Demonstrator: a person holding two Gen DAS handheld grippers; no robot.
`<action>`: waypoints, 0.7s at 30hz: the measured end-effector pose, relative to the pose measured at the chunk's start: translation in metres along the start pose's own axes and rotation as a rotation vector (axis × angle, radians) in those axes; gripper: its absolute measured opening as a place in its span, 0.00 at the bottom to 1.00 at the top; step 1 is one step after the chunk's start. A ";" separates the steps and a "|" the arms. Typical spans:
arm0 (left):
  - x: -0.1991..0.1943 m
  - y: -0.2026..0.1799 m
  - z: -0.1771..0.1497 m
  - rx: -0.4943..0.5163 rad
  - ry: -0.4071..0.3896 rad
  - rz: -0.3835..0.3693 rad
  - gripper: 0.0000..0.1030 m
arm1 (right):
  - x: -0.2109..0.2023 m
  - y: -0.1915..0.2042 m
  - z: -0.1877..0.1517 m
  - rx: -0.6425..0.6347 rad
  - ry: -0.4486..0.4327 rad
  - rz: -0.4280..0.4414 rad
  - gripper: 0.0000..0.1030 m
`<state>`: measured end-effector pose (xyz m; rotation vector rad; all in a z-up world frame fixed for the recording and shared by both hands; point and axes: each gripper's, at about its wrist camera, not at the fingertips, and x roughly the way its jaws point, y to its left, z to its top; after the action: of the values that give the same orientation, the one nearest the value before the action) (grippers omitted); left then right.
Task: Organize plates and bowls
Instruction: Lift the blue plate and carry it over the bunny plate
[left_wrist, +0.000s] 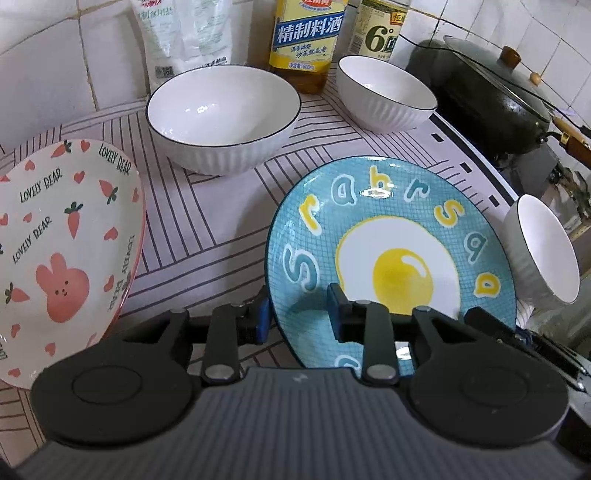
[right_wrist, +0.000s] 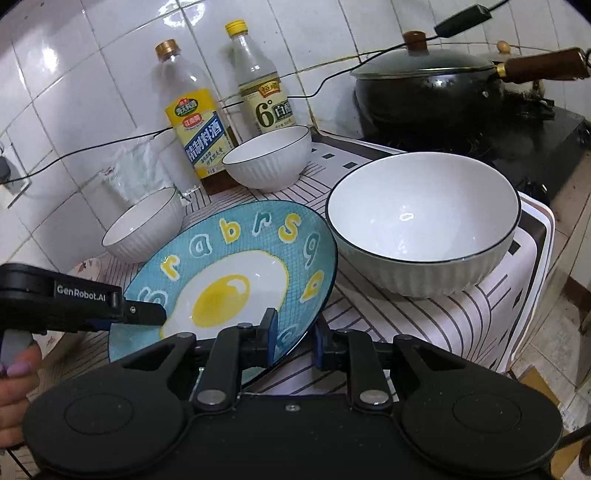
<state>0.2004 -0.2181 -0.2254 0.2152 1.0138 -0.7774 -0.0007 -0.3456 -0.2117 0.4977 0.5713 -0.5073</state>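
Both grippers pinch the blue egg plate by opposite rims — left gripper and right gripper each narrowed onto an edge, probably to share its tilted weight. Beyond the fingers waits the big white bowl; left of the left fingers, the bunny plate.

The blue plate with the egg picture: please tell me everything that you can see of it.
The blue plate is round, glossy and looks ceramic, with a fine grid pattern, a fried egg painted in the middle and yellow and white letters around it. It is tilted, its far edge raised above the striped cloth. The left gripper clamps one rim and the right gripper the opposite rim. It appears to overlap the large white bowl.
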 end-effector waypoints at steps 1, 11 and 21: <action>-0.001 0.000 0.000 -0.003 0.002 0.000 0.28 | 0.000 0.000 0.000 -0.004 0.003 0.003 0.23; -0.021 0.012 -0.018 -0.033 0.028 -0.012 0.28 | -0.012 0.012 -0.001 -0.071 0.046 0.049 0.23; -0.070 0.026 -0.031 -0.025 0.054 -0.031 0.28 | -0.043 0.041 0.006 -0.128 0.095 0.092 0.24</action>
<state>0.1759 -0.1498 -0.1889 0.2000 1.0791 -0.7898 -0.0061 -0.3051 -0.1690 0.4259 0.6646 -0.3582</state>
